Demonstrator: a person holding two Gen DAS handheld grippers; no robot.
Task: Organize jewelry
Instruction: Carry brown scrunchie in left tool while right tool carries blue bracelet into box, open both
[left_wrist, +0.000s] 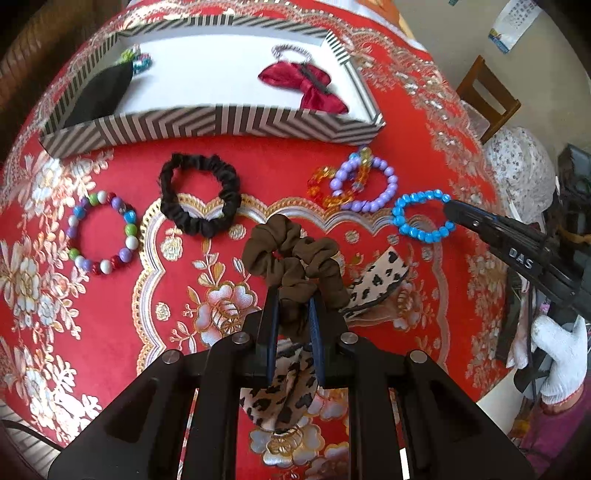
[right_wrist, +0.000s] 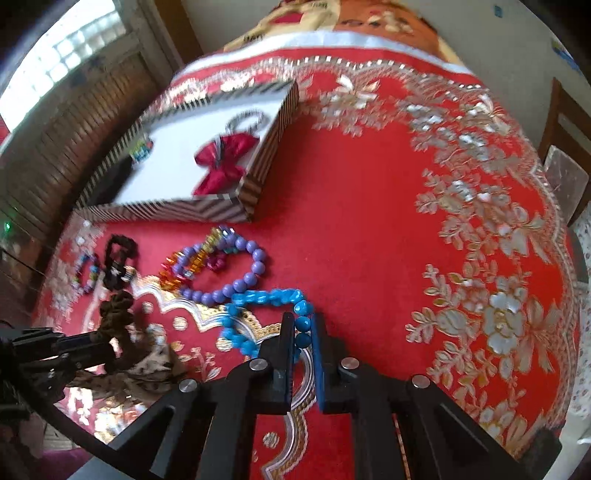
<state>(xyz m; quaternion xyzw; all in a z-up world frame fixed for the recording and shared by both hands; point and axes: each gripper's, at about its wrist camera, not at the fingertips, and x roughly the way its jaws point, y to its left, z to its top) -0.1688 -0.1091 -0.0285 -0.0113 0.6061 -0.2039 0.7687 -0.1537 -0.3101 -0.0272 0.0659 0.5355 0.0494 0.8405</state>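
On the table lies a red cloth (left_wrist: 332, 155) with gold and silver flowers. The left gripper (left_wrist: 293, 295) has its jaws narrow and closed on a brown scrunchie (left_wrist: 291, 254), which hangs bunched between the two fingers, above a piece of leopard-print fabric (left_wrist: 376, 284). The right gripper (right_wrist: 298, 325) has its jaws almost together, pinching the near side of a blue bead bracelet (right_wrist: 258, 306); the rest of this bracelet lies on the cloth. A hand in a white glove (left_wrist: 557, 354) holds that gripper at the right edge of the table.

Just beside the blue bracelet is a purple bead bracelet (left_wrist: 373, 181), and it overlaps an orange bead bracelet (left_wrist: 332, 184). More to the left lie a black scrunchie (left_wrist: 201, 194) and a multicolour bead bracelet (left_wrist: 103, 232), apart from each other.

Behind them stands an open striped box (left_wrist: 207, 125). Inside it I see a red bow (left_wrist: 306, 83), a black cloth (left_wrist: 99, 92) in the left corner and some small bright beads (left_wrist: 138, 59).
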